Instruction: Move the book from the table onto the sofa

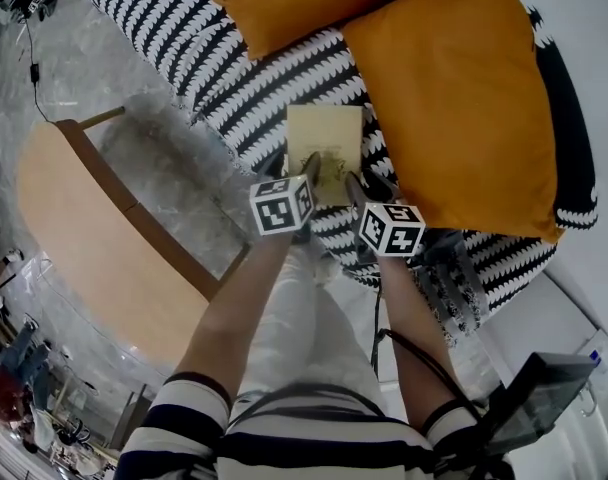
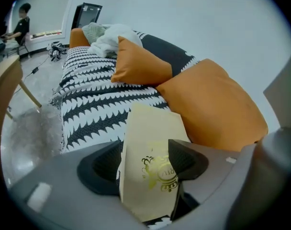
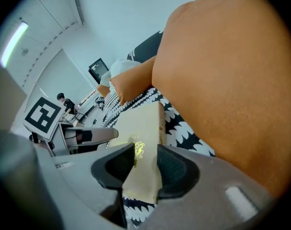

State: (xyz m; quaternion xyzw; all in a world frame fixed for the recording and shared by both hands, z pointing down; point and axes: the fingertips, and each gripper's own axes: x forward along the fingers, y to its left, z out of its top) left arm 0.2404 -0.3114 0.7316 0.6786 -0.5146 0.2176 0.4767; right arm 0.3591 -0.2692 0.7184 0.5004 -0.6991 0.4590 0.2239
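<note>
Patterned black-and-white sofa (image 1: 234, 88) fills the top of the head view, with a big orange cushion (image 1: 454, 98) at right and a smaller orange cushion (image 1: 294, 3) further back. Cream book (image 1: 324, 143) with a gold emblem is on the sofa seat near its front edge, just beside the big orange cushion. On the left gripper (image 1: 309, 173) the fingers (image 2: 186, 159) stand wide, book's near end between them, not clamped. On the right gripper (image 1: 356, 186) the fingers (image 3: 176, 169) are narrow, pinching the book's near edge. Wooden counter (image 1: 94, 238) at left, well apart from the book.
</note>
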